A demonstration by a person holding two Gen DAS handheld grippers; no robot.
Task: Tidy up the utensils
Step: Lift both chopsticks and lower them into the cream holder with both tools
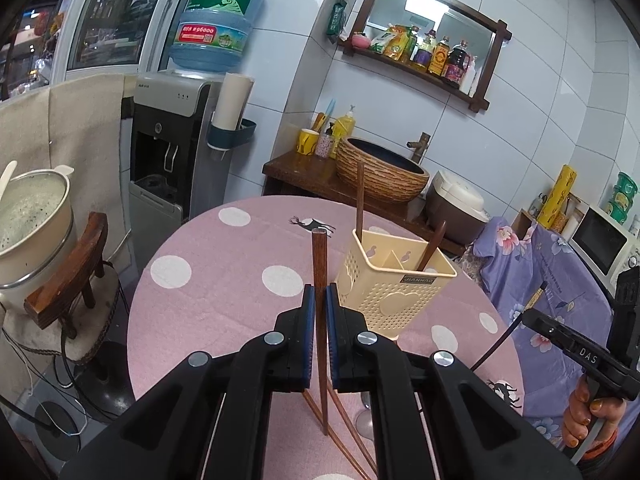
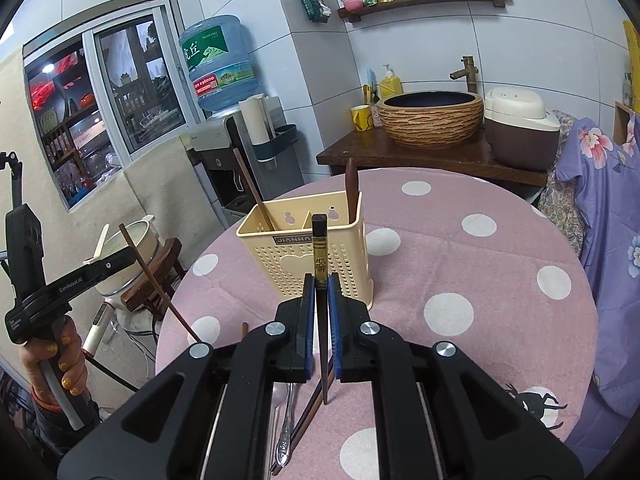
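A cream plastic utensil holder (image 1: 390, 280) (image 2: 304, 248) stands on the pink dotted round table (image 1: 224, 280) (image 2: 480, 264). A brown chopstick (image 1: 360, 200) and a wooden spoon (image 1: 434, 246) stand in it. My left gripper (image 1: 320, 294) is shut on a brown chopstick (image 1: 320, 264), held upright left of the holder. My right gripper (image 2: 321, 282) is shut on a black chopstick with a gold band (image 2: 319, 248), upright in front of the holder. More brown chopsticks (image 1: 348, 432) (image 2: 310, 412) and a metal spoon (image 2: 285, 420) lie on the table under the grippers.
A water dispenser (image 1: 168, 152) stands beyond the table's far left. A wooden stool with a pot (image 1: 36, 232) is at the left. A basin counter (image 2: 432, 120) and a rice cooker (image 2: 520, 128) are behind. A purple floral cloth (image 2: 608, 216) hangs on the right.
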